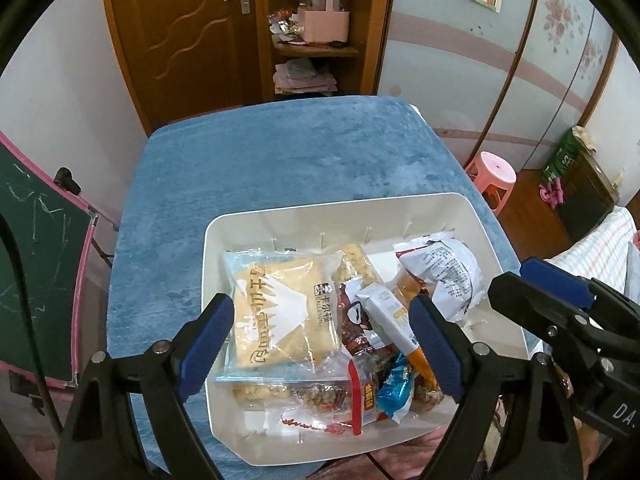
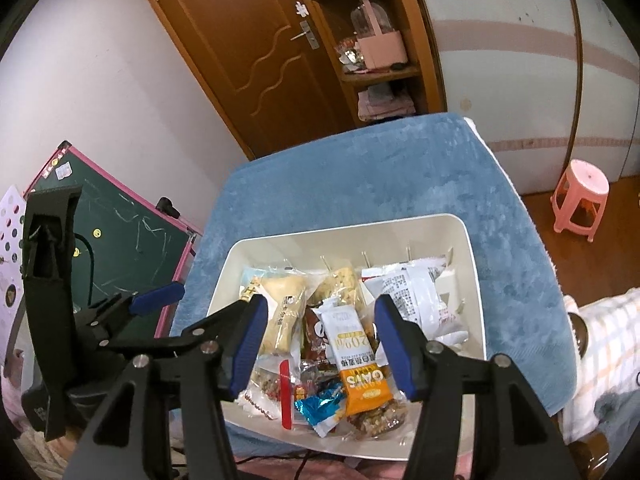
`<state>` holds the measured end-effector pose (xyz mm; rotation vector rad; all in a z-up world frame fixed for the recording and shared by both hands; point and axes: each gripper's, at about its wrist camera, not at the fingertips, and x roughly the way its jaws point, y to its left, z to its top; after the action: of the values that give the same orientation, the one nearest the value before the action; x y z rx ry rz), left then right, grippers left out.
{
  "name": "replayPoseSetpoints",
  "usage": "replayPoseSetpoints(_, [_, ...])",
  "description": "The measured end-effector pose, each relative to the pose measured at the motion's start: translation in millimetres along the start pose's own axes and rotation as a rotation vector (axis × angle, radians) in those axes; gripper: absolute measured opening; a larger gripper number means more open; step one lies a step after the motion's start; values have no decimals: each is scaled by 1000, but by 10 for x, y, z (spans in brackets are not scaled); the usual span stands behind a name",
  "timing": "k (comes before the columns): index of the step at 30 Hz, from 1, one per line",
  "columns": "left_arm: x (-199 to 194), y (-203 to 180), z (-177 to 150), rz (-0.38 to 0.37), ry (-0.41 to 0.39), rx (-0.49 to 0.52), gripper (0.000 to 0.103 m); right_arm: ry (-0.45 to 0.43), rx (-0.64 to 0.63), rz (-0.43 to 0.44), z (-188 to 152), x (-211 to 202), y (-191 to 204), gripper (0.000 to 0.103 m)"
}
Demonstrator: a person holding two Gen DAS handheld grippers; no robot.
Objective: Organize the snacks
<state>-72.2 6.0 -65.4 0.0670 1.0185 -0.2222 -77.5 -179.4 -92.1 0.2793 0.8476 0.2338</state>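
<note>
A white bin point(image 1: 320, 210) point(image 2: 340, 229) on the blue-covered table holds several snack packs. My left gripper point(image 1: 324, 344) hovers open and wide over its near left part. Below the gripper lie a clear toast pack point(image 1: 280, 312) and a dark red wrapper point(image 1: 360, 332). My right gripper point(image 2: 322, 344) is open above a white-and-orange oat bar point(image 2: 352, 350) point(image 1: 394, 320), and its pads do not press on the bar. A white crinkled bag point(image 1: 444, 276) point(image 2: 412, 296) lies at the far right of the bin. A blue foil sweet point(image 2: 320, 400) rests near the front.
The blue cloth point(image 1: 280, 160) covers the table beyond the bin. A green chalkboard point(image 1: 36, 260) leans at the left. A pink stool point(image 1: 494, 180) stands on the floor at the right, with checked bedding point(image 1: 600, 240) nearer. Behind are a wooden door and shelves.
</note>
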Motion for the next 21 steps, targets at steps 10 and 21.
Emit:
replayPoseSetpoints(10, [-213, 104, 5, 35, -39, -27, 88, -63, -126, -50, 46, -162, 286, 56])
replayPoseSetpoints(21, [-583, 265, 2, 74, -144, -84, 100, -117, -193, -62, 83, -351, 489, 58])
